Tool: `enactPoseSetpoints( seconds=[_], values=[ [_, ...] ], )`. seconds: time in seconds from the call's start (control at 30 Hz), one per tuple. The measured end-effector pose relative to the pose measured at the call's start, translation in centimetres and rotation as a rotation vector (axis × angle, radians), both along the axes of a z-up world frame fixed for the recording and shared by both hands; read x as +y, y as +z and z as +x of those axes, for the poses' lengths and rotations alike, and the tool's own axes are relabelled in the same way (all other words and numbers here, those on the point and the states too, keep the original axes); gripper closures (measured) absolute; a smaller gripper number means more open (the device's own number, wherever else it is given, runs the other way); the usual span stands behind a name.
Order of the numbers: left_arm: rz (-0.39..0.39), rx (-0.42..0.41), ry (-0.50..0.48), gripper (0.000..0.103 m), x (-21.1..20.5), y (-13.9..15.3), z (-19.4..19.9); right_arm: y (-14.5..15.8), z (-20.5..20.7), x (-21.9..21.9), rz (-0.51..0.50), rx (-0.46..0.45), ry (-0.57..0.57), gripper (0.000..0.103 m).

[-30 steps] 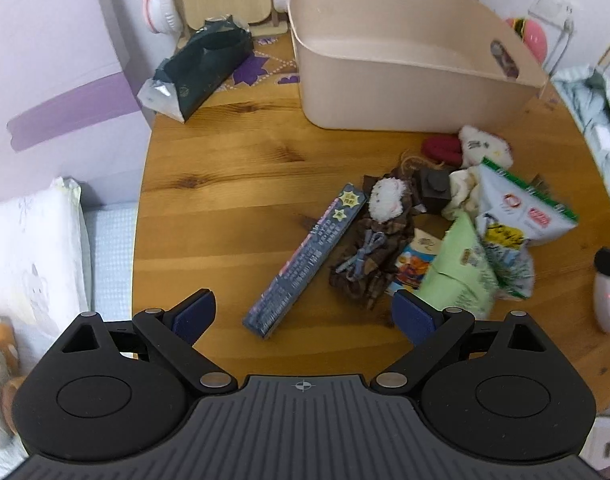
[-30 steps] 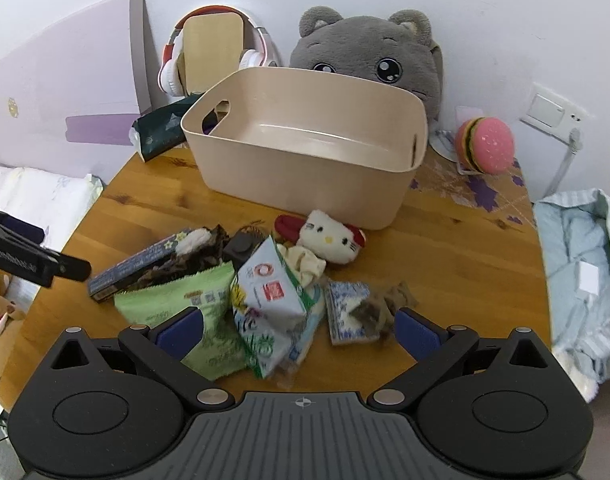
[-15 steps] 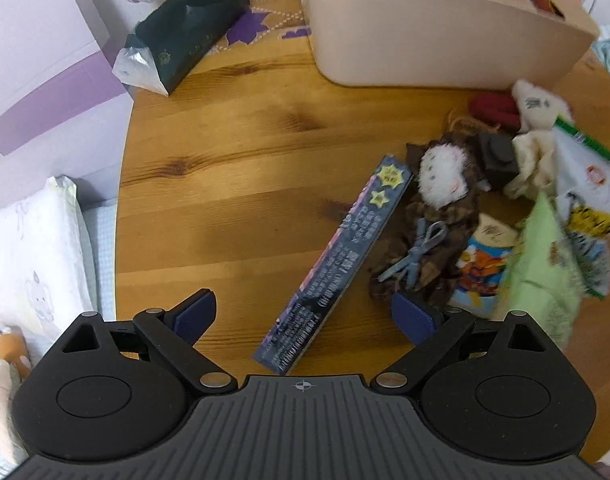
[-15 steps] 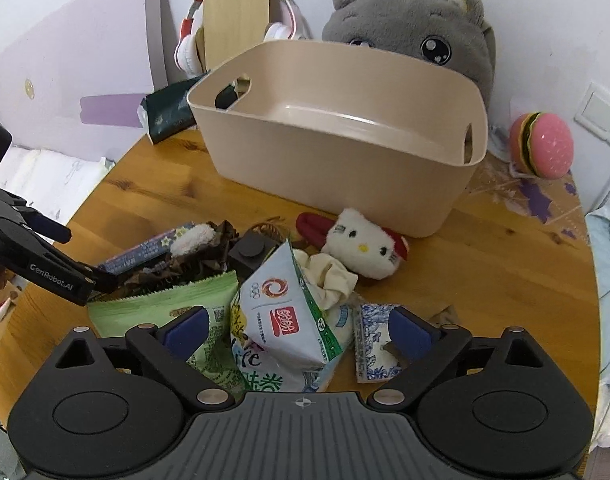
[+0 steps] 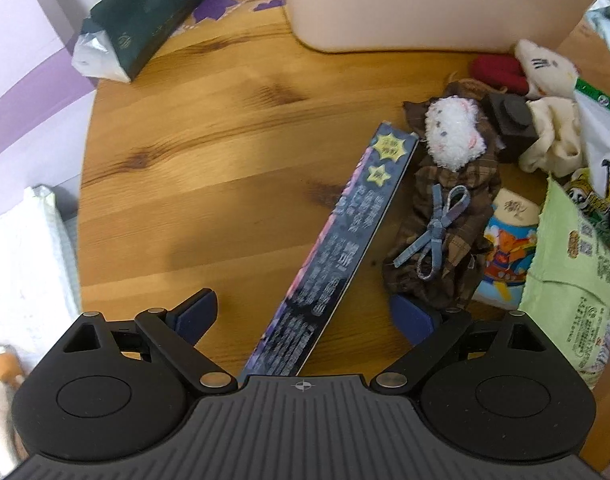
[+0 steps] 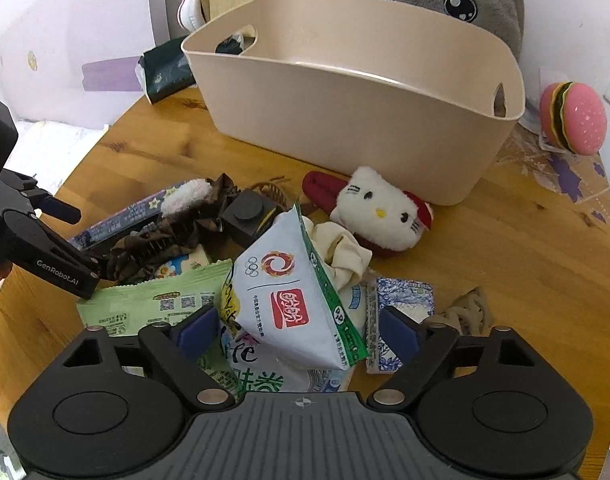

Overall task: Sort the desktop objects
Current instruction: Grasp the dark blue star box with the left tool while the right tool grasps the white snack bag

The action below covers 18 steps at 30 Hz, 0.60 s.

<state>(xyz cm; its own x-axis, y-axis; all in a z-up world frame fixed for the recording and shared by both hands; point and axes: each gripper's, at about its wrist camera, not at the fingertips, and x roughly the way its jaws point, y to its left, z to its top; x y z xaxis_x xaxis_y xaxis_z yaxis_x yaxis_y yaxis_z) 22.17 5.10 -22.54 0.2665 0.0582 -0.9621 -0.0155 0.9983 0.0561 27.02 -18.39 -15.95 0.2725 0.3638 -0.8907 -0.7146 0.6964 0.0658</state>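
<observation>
A long dark box [image 5: 337, 256] printed with stars is being straddled by the left gripper [image 5: 305, 316], whose jaws are standing wide apart on either side of the box's near end without pressing on it; the box is lying flat on the wooden table [image 5: 209, 184], just left of a brown plaid cloth with a blue bow [image 5: 445, 236] and a small white plush [image 5: 455, 136]. A white snack bag with a red logo [image 6: 293, 296] is being framed by the right gripper [image 6: 301, 330], whose jaws have just been closing; the bag is sitting between them, but the pads are not seen pressing on it, so nothing is judged to be grasped by either tool. The bag is lying on top of a green packet [image 6: 153, 304] and other wrappers at the near edge of the pile, with a cat plush [image 6: 381, 216] and a dark square block [image 6: 247, 214] just beyond. Farther back, an empty beige bin [image 6: 345, 120] is standing on the table, and a dark green pouch [image 5: 145, 24] is lying to its left. The step in hand is judged to be the reach for a first pick, with sorting barely begun. The next move would call for the jaws to be closed firmly on the chosen item, which would then need to be lifted clear of the clutter and carried to the far bin.
</observation>
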Motion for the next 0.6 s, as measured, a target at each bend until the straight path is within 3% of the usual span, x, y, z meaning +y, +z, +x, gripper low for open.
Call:
enactPoseSetpoints(
  seconds=[0.3, 0.37, 0.43, 0.5, 0.53, 0.6],
  values=[
    [-0.05, -0.042, -0.019, 0.013, 0.1, -0.1, 0.2, -1.0, -0.2, -0.1, 0.01, 0.061, 0.013, 0.038],
    [-0.05, -0.064, -0.034, 0.024, -0.1, 0.2, 0.1, -1.1, -0.3, -0.2, 0.014, 0.059, 0.018, 0.042],
    [-0.051, -0.093, -0.038, 0.052, -0.3, 0.8, 0.0, -1.2, -0.4, -0.2, 0.013, 0.056, 0.022, 0.043],
    [-0.052, -0.097, -0.024, 0.071, -0.2, 1.1, 0.1, -1.2, -0.4, -0.2, 0.019, 0.056, 0.021, 0.044],
    [-0.055, -0.094, -0.02, 0.079, -0.2, 1.2, 0.2, -1.3, -0.5, -0.2, 0.021, 0.061, 0.021, 0.046],
    [-0.061, -0.088, -0.024, 0.079, -0.1, 1.3, 0.2, -1.2, -0.7, -0.5, 0.019, 0.054, 0.02, 0.047]
  ],
)
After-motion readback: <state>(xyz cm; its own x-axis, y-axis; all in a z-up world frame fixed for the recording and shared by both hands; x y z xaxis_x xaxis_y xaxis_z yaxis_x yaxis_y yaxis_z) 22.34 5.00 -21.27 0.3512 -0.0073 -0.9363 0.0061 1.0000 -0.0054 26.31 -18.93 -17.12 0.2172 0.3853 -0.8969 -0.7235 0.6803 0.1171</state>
